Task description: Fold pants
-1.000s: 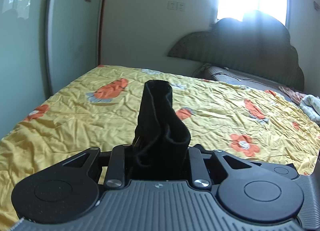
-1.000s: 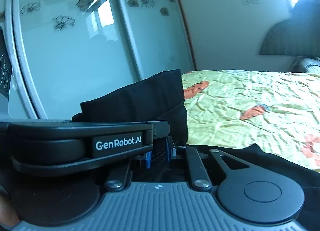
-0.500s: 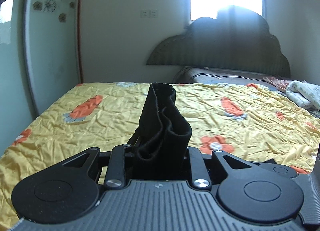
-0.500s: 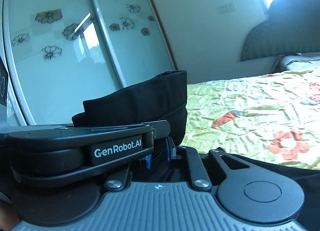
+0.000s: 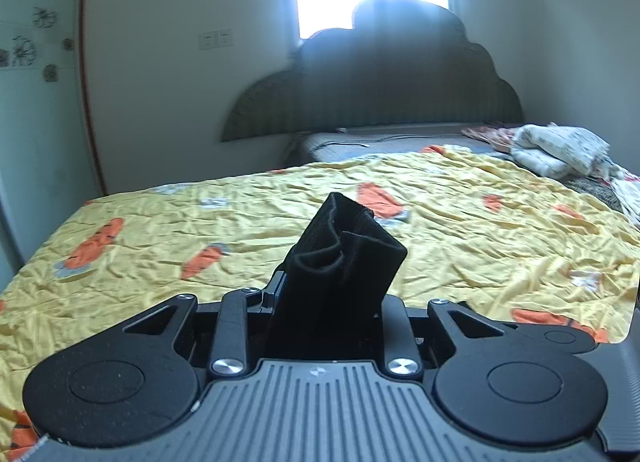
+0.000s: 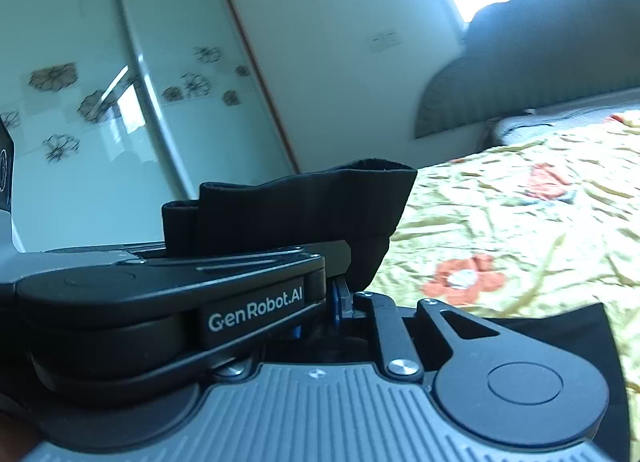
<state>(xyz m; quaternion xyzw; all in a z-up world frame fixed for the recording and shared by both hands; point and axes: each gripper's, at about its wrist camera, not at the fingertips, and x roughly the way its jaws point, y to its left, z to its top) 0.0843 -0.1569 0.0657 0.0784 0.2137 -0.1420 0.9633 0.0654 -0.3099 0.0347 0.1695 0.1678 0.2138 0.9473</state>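
Note:
The black pants stick up as a folded wad between the fingers of my left gripper, above the yellow flowered bedspread. The left jaws are opening a little, and the cloth still fills the gap and hides the pads. In the right wrist view my right gripper is shut on another part of the same pants, whose folded edge lies sideways across the view. The left gripper's housing crosses just in front of it. More black cloth hangs at the lower right.
A dark headboard stands at the far end of the bed under a bright window. A pile of light clothes lies at the far right. Glass wardrobe doors with flower prints run along the left side.
Both grippers have swung sideways together with the pants, so the headboard is now straight ahead. The wad in the left gripper has loosened and leans to the right.

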